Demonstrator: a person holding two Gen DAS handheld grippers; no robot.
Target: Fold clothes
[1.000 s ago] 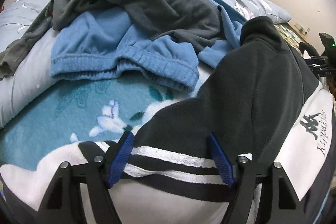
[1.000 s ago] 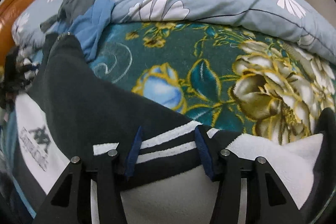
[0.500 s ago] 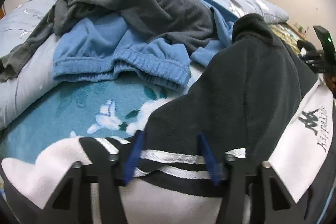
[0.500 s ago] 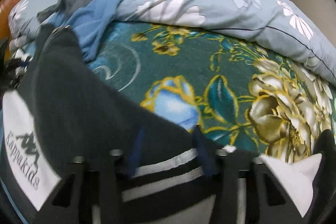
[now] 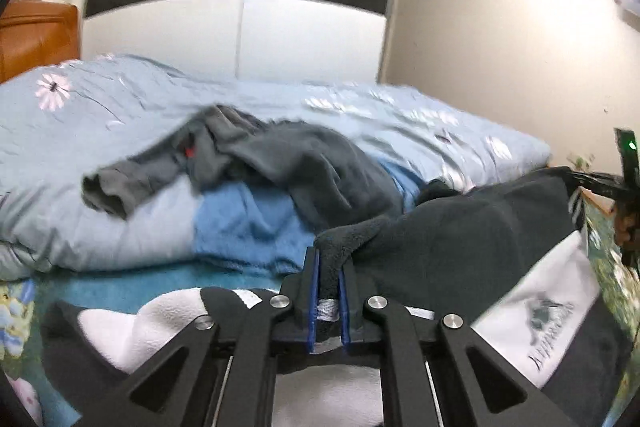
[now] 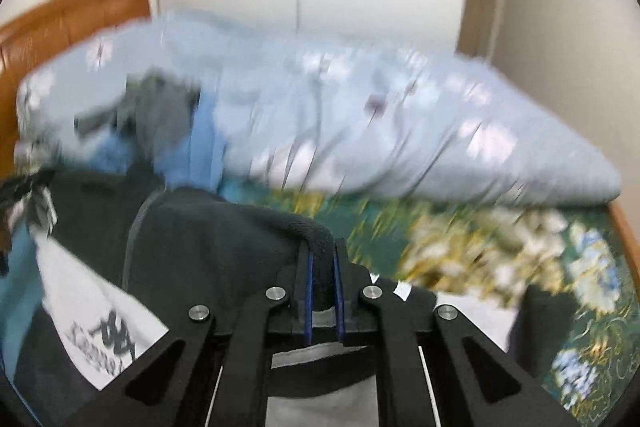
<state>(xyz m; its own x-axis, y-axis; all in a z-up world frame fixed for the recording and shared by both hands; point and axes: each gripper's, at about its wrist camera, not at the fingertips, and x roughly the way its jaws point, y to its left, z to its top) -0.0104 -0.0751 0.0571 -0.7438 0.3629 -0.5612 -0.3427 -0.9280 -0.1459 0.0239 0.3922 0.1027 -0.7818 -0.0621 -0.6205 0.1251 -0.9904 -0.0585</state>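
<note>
A dark fleece jacket (image 5: 460,247) with white panels and a printed logo hangs stretched between my two grippers above the bed. My left gripper (image 5: 328,267) is shut on a pinched fold of its dark fleece near a white-striped cuff. My right gripper (image 6: 322,259) is shut on another dark fold of the same jacket (image 6: 208,243). The right gripper also shows at the far right of the left wrist view (image 5: 624,183). The right wrist view is motion-blurred.
A pile of grey (image 5: 280,163) and blue clothes (image 5: 248,223) lies on a light blue floral duvet (image 5: 100,115). A teal floral blanket (image 6: 500,239) covers the bed. A white wardrobe (image 5: 240,27) and an orange headboard (image 5: 36,39) stand behind.
Both grippers closed on the jacket's sleeve ends and lifted it off the bed. The views tilted up from the bed surface toward the wardrobe.
</note>
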